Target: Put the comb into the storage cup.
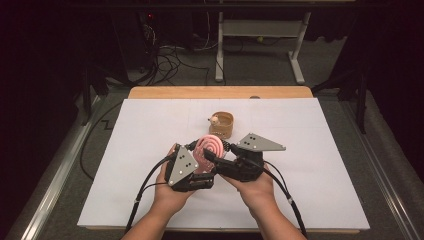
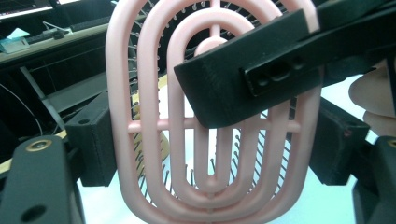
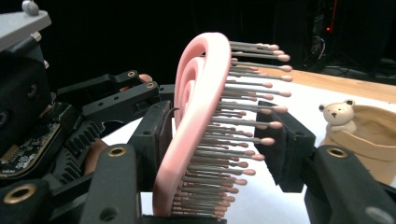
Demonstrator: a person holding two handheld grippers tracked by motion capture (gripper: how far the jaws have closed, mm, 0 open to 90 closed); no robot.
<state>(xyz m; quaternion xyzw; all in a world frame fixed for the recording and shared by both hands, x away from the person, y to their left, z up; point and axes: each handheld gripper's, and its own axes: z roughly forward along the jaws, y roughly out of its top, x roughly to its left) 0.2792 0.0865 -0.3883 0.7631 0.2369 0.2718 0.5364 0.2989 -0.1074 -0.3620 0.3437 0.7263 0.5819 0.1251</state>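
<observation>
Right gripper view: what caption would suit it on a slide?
A pink hairbrush stands on edge between the right gripper's black jaws, bristles toward one pad, with a bear-trimmed tan cup beyond on the white table.

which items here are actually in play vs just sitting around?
In play:
- pink hairbrush, held up between both grippers
- left gripper, one jaw at each side edge of the brush
- right gripper, jaws across its back and bristle tips

Lying about:
- tan cup with small bear figure, behind
- white table sheet

Pink brush [image 1: 210, 148], concentric oval ribs, grey pink-tipped bristles; tan cup [image 1: 222, 125], cream bear; white table sheet [image 1: 325, 165]
</observation>
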